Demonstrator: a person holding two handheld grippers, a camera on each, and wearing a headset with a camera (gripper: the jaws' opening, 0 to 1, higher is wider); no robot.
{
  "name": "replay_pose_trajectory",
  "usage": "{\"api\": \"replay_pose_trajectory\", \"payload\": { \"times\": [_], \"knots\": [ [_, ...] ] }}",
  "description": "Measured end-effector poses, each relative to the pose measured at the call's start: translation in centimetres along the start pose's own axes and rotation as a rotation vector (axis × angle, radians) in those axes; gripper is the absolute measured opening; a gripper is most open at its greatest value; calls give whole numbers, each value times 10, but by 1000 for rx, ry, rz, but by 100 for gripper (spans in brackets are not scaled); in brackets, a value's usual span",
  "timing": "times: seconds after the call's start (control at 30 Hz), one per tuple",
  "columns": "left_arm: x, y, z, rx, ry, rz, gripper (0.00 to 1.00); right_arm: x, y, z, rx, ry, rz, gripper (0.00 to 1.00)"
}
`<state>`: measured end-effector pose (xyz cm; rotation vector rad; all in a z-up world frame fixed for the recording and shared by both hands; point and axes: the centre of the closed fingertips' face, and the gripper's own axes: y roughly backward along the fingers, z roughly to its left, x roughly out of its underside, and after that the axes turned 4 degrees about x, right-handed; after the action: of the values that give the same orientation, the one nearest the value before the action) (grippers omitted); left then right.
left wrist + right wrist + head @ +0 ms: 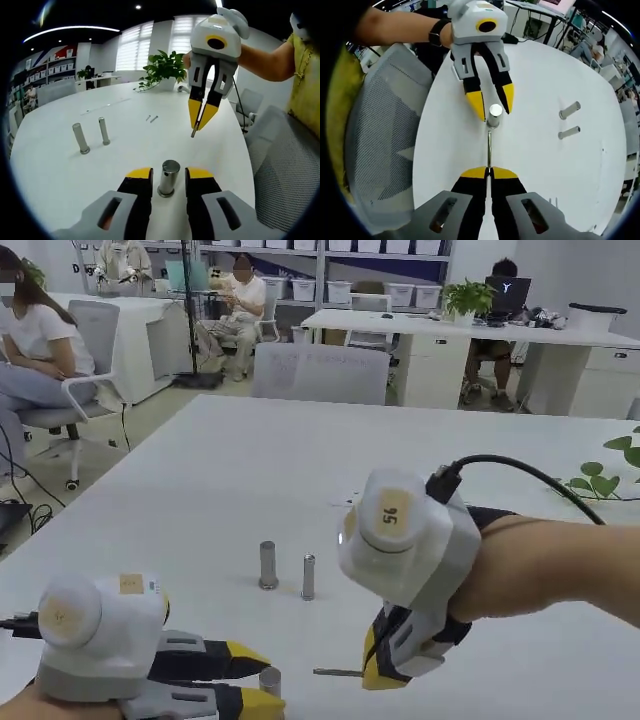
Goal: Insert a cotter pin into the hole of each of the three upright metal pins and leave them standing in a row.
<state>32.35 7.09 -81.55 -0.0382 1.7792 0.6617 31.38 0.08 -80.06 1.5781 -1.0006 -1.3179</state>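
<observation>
Currently left tool (262, 678) is wide open at the desk (200, 490) near edge, jaws straddling first metal pin (169, 176) without clamping. Second metal pin (268, 565) and third metal pin (308, 577) stand upright beyond. Right tool (489, 173) is pinched tight on a cotter pin (489, 147), tip near first metal pin.

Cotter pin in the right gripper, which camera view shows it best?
The right gripper view: the cotter pin runs full length from the shut jaws toward the metal pin. The left gripper view shows it small and slanted; the head view, a short stub.
</observation>
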Motion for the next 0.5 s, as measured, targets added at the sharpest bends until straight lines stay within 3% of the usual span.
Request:
{"api": "replay_pose_trajectory", "payload": {
  "times": [0.5],
  "knots": [
    [3, -3, -3, 15, -25, 12, 19, -8, -13, 0, 2, -5, 18, 2]
  ]
}}
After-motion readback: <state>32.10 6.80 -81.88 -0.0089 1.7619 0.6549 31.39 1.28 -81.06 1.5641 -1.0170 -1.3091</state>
